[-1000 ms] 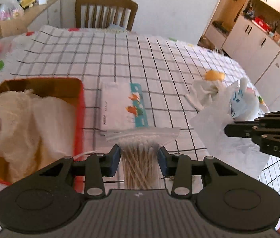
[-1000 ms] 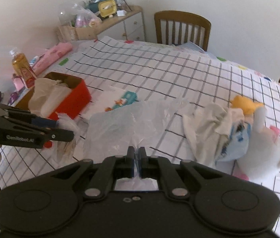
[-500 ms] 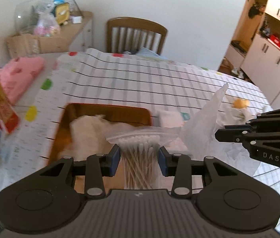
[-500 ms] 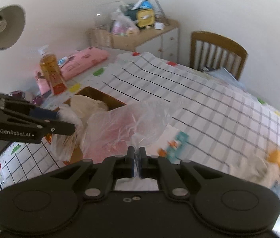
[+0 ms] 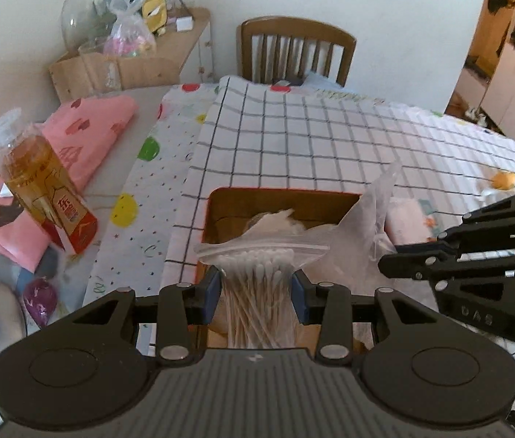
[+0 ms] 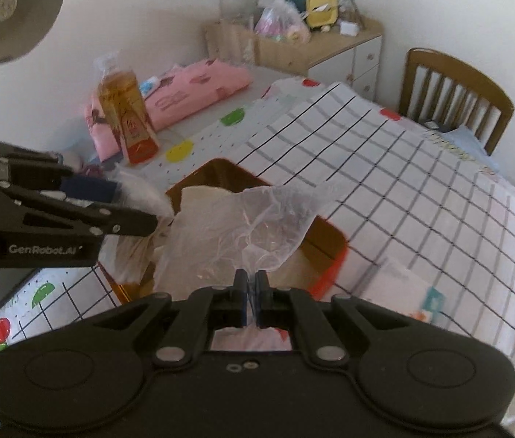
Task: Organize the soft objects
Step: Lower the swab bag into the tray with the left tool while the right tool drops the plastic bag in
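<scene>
left gripper (image 5: 256, 294) clamped on bag of cotton swabs (image 5: 257, 292), held over red box (image 5: 279, 197) w/ cloth (image 5: 275, 221) in it. right gripper (image 6: 252, 301) pinched tight on thin clear plastic bag (image 6: 243, 230), also above box on checked tablecloth (image 5: 330, 146).

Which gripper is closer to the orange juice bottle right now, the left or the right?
Left. The left gripper, shut on the cotton swab bag, hangs over the red tin beside the juice bottle. The right gripper, pinching the plastic bag, sits farther across the tin.
</scene>
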`<action>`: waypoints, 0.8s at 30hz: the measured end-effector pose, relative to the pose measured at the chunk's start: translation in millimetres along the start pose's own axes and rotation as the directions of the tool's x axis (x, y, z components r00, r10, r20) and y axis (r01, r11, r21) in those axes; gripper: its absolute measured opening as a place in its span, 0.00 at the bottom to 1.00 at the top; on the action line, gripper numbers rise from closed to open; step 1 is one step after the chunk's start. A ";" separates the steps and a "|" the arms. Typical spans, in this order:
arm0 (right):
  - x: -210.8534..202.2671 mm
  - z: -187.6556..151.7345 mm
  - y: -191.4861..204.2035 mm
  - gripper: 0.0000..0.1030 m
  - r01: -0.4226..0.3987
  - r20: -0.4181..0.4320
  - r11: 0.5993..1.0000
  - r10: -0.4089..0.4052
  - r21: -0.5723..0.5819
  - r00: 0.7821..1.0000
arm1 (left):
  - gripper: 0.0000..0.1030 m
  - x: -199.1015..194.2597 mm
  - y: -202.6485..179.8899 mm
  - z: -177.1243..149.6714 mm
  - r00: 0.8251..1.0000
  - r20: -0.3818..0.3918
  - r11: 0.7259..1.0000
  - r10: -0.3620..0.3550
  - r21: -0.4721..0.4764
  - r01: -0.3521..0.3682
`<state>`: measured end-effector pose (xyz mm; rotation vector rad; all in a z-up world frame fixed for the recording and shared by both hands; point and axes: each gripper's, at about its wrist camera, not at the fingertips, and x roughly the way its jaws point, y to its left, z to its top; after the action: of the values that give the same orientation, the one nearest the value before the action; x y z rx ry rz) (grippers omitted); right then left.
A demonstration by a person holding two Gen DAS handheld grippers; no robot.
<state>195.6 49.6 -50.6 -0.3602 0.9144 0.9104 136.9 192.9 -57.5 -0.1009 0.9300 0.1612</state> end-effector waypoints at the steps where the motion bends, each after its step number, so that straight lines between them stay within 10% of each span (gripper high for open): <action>1: 4.8 0.4 1.5 0.03 0.001 -0.009 1.000 -0.001 -0.003 1.000 | 0.38 3.7 2.0 -0.4 1.000 -0.008 1.000 0.002 -0.004 -0.002; 24: 58.3 -18.6 22.7 0.15 0.027 -0.127 0.992 -0.043 -0.127 0.991 | 0.39 69.4 -2.4 -13.6 0.987 -0.162 0.999 -0.005 -0.034 -0.001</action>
<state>184.2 81.8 -106.2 -0.5464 0.9690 0.9218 167.3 195.0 -121.3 -0.1477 1.0893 0.1686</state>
